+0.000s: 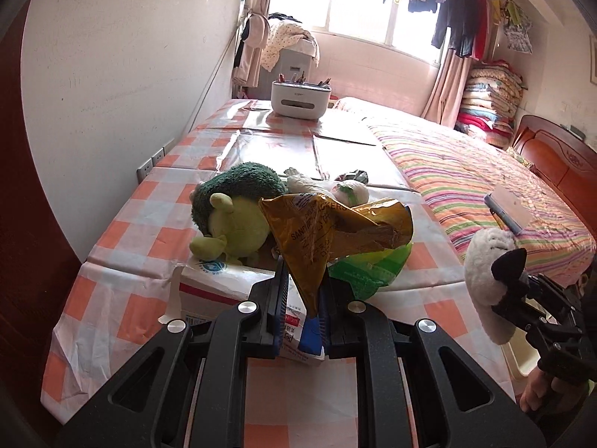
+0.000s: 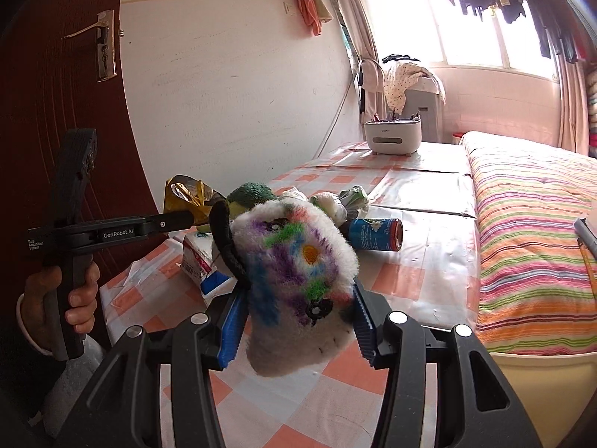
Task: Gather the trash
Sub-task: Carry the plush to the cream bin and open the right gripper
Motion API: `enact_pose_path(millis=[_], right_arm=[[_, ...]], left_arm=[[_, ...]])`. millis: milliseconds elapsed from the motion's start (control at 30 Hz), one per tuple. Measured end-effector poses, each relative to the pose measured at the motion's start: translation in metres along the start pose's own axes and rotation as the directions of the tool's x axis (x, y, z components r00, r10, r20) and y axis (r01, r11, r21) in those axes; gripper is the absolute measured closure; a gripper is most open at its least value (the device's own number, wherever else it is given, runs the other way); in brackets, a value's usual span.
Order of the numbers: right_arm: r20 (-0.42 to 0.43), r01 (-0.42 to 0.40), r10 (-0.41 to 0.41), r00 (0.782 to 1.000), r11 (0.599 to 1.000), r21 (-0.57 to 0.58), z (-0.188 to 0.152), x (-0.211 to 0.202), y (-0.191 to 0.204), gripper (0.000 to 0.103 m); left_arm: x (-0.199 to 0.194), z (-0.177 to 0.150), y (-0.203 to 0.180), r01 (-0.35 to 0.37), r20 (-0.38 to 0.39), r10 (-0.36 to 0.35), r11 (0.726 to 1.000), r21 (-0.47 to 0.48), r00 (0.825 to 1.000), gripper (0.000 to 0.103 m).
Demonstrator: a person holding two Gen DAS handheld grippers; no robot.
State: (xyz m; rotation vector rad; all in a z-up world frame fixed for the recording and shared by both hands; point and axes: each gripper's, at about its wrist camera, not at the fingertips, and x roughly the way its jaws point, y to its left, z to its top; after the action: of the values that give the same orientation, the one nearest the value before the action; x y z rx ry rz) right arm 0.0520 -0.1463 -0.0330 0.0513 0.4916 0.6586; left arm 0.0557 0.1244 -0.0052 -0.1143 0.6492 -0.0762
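My left gripper [image 1: 303, 291] is shut on a crumpled gold snack wrapper [image 1: 328, 239], held up above the checkered table [image 1: 123, 231]. The same wrapper [image 2: 188, 196] shows at the left gripper's tip [image 2: 194, 218] in the right wrist view. My right gripper [image 2: 298, 321] is shut on a white plush toy [image 2: 298, 276] with coloured patches and a black ear, also lifted off the table; this plush toy [image 1: 485, 261] appears at the right in the left wrist view. On the table lie a green wrapper [image 1: 365, 265], a blue can [image 2: 377, 233] on its side and crumpled bags [image 2: 339, 201].
A green plush toy [image 1: 231, 209] sits on a white carton [image 1: 220, 283] mid-table. A white pen-holder box [image 1: 300, 98] stands at the far end. A bed with a striped blanket [image 1: 466, 171] borders the table on the right; a wall and a brown door [image 2: 56, 86] on the left.
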Motion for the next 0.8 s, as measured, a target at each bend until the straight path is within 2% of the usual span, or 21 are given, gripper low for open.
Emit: enact_pose_path(millis=[200,367,633,800], right_arm=[[0.001,0.108,-0.108,0.994,0.993,0.053,-0.009,-0.015,-0.024,0.054],[-0.009,0.222,-0.222,0.975,0.968,0.118,-0.017,-0.029,-0.047,0.054],[-0.013,0.402,-0.404,0.915,0.905,0.138,-0.027,-0.05,-0.067,0.053],[-0.023,0.472,-0.475,0.88,0.865,0.17,-0.037,-0.064,-0.08,0.051]], left_arm=[[0.01,-0.001,-0.034,0.056,-0.012,-0.055,0.998,0.033,0.998,0.089],[0.019,-0.005,-0.062,0.093,-0.033,-0.091,0.994,0.063,0.995,0.089],[0.026,-0.009,-0.104,0.156,-0.051,-0.151,0.981,0.114,0.987,0.089],[0.029,-0.01,-0.133,0.208,-0.061,-0.201,0.969,0.136,0.978,0.089]])
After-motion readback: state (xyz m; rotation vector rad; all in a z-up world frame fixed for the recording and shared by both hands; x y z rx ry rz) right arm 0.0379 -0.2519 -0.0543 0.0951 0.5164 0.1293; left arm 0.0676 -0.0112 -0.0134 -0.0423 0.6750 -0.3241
